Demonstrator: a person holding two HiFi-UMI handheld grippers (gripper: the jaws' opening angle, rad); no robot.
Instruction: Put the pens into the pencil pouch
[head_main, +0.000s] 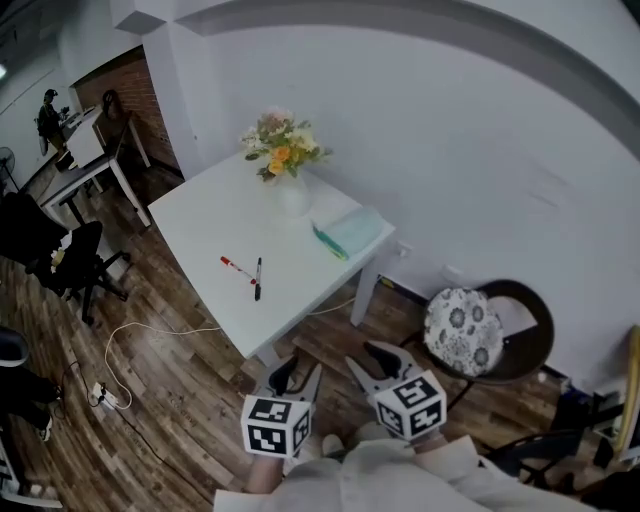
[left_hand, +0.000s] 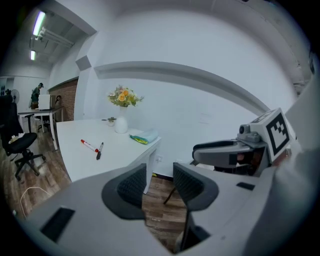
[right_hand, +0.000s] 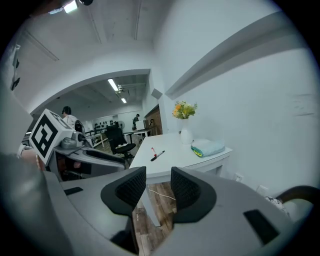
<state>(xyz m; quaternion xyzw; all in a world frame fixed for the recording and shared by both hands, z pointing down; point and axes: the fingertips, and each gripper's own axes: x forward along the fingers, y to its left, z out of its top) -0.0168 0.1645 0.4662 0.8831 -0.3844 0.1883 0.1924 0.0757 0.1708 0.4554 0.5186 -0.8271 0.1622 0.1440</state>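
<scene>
A red pen (head_main: 236, 267) and a black pen (head_main: 258, 278) lie side by side near the front of the white table (head_main: 210, 215). The teal pencil pouch (head_main: 350, 233) rests at the table's right corner. Both grippers hang low over the wooden floor, short of the table. My left gripper (head_main: 298, 378) is open and empty, and so is my right gripper (head_main: 375, 362). The left gripper view shows the red pen (left_hand: 89, 145), black pen (left_hand: 99, 150) and pouch (left_hand: 144, 136) beyond the left gripper (left_hand: 160, 182). The right gripper view shows the black pen (right_hand: 159, 155) and pouch (right_hand: 209, 148) past the right gripper (right_hand: 159, 187).
A white vase of flowers (head_main: 285, 160) stands at the table's back edge beside the pouch. A round chair with a floral cushion (head_main: 462, 320) sits right of the table. A black office chair (head_main: 70, 260) and a floor cable (head_main: 120, 350) lie to the left.
</scene>
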